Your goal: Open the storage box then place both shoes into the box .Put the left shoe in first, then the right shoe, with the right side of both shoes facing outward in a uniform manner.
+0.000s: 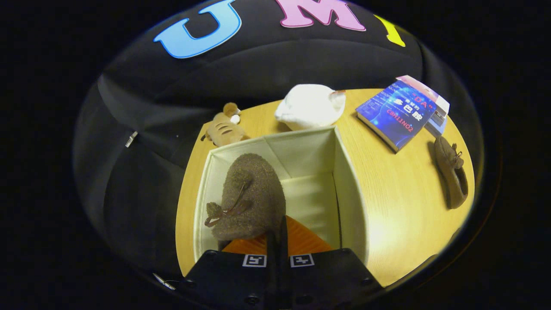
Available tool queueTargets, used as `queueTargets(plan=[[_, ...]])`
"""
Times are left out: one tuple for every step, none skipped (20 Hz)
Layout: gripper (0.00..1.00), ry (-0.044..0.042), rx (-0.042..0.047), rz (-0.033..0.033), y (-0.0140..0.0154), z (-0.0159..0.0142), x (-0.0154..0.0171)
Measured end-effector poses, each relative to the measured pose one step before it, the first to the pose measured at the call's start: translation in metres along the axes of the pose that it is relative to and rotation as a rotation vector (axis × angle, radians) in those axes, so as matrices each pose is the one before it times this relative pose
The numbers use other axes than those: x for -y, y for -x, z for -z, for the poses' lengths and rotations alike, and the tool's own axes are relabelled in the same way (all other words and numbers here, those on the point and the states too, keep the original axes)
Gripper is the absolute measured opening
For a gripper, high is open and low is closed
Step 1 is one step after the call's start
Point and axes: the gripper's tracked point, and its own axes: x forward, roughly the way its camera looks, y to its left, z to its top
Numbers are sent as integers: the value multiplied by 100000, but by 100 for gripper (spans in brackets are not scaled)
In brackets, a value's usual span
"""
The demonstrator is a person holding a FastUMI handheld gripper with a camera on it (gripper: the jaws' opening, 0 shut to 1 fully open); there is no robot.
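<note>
the gripper (pixel 277 241) hangs over the open storage box (pixel 348 189), its two fingers drawn close together and clamped on the heel end of a brown fuzzy shoe (pixel 252 198). the shoe points away from the fingers, toe toward the far wall of the box, its bow of dark lace lying on the upper just ahead of the fingertips. it sits within the box's mouth, against the wall on the left of the fingers; whether its sole touches the bottom cannot be told. the box is a pale fabric cube with its top open, standing on a light wooden table (pixel 400 202), and its cream floor shows bare to the right of the shoe.

well apart from the box, across a stretch of bare table to the right of the fingers, the second shoe (pixel 451 177) lies on its side near the table's rim, the same brown with a small bow on the upper. beyond it, toward the back of the table, a blue book (pixel 396 114) rests tilted on top of a smaller white box (pixel 439 114). just past the far wall of the storage box sits a white lump of cloth or plush (pixel 310 107), and to its left a small striped toy animal (pixel 224 129) lies at the table's back edge, with the booth's black cloth wall (pixel 172 99) rising behind.
</note>
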Motion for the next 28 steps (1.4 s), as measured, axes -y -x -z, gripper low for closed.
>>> queueTargets(plan=[[5,-1449,-1396,1192,-507,249,44],[5,-1231,-790,1211,-533,123,28],[6,-213,-1140,1015,-501,207,-54],[6,220,-1645,503,-493,454,-147],[8,44,-2290,-429,-1248,787,-68],[16,135,-1947,-844,-156,636,-526],[22,1136,-1493,-1243,137,400,-574],[30,1120,1029,-1692,241,89,-616],[45,1409,1118,-1497,181,-262,-404],[60,1329,647,-1215,470,-185,-230],[76,682,119,-1699,365,-217,-232],[79,57,692,-2121,628,-224,-127],[81,-17,1465,-1850,704,-439,-76],[94,545,1720,-807,748,-553,293],[97,761,1842,-597,955,-532,382],[97,868,1806,-368,923,-578,428],[97,1007,2171,-505,997,-594,430],[97,972,2488,-506,1218,-700,486],[97,1470,2844,-232,1171,-900,665],[97,2192,2690,537,1138,-1002,988],[97,2255,2393,903,1922,-1421,958],[99,1900,2533,1917,1183,-810,1597],[99,1270,2794,2454,1005,-893,1920],[99,858,2891,2409,893,-830,1927],[99,530,2214,2148,647,-723,2056],[98,341,1889,2017,637,-572,1836],[98,242,1146,1932,423,-429,2045],[99,5,819,1487,417,-376,2096]])
